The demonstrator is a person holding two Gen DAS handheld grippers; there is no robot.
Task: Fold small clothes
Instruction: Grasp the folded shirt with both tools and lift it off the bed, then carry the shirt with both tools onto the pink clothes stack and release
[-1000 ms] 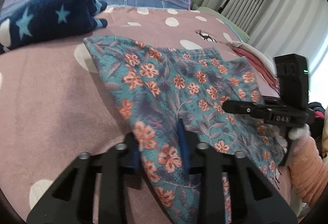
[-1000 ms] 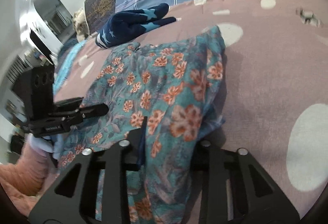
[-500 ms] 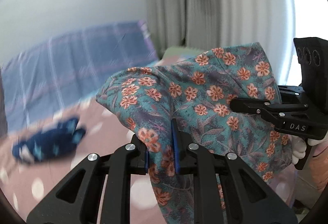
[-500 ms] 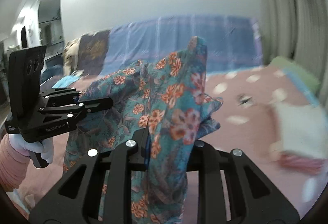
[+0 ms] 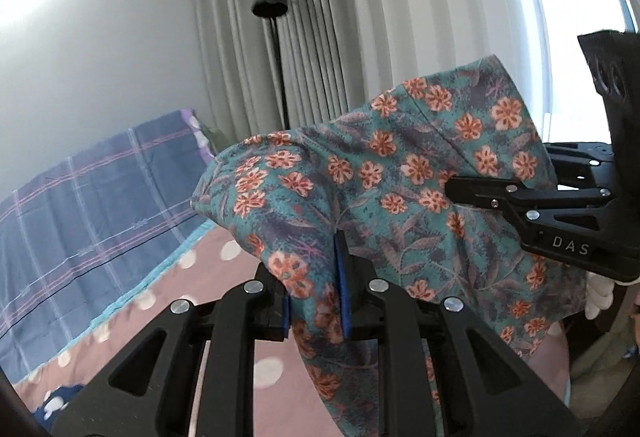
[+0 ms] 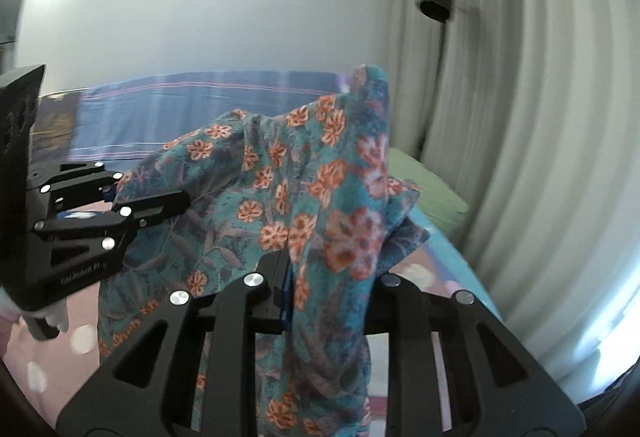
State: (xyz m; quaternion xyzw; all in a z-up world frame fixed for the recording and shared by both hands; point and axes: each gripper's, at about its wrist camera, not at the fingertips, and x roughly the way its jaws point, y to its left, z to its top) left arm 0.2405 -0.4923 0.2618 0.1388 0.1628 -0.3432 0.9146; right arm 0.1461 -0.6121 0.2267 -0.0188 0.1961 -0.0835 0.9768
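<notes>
A small teal cloth garment printed with orange flowers and grey-purple leaves [image 5: 400, 205] is lifted clear of the pink polka-dot bed [image 5: 224, 277], held up at two spots along its near edge. The fabric between them bunches and sags, its far part rising in a rumpled peak, and loose folds hang down toward the bed.

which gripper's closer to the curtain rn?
Right. The right gripper, shut on the garment, has the curtain close on its outer side. The left gripper grips the other end, on the side away from it.
</notes>
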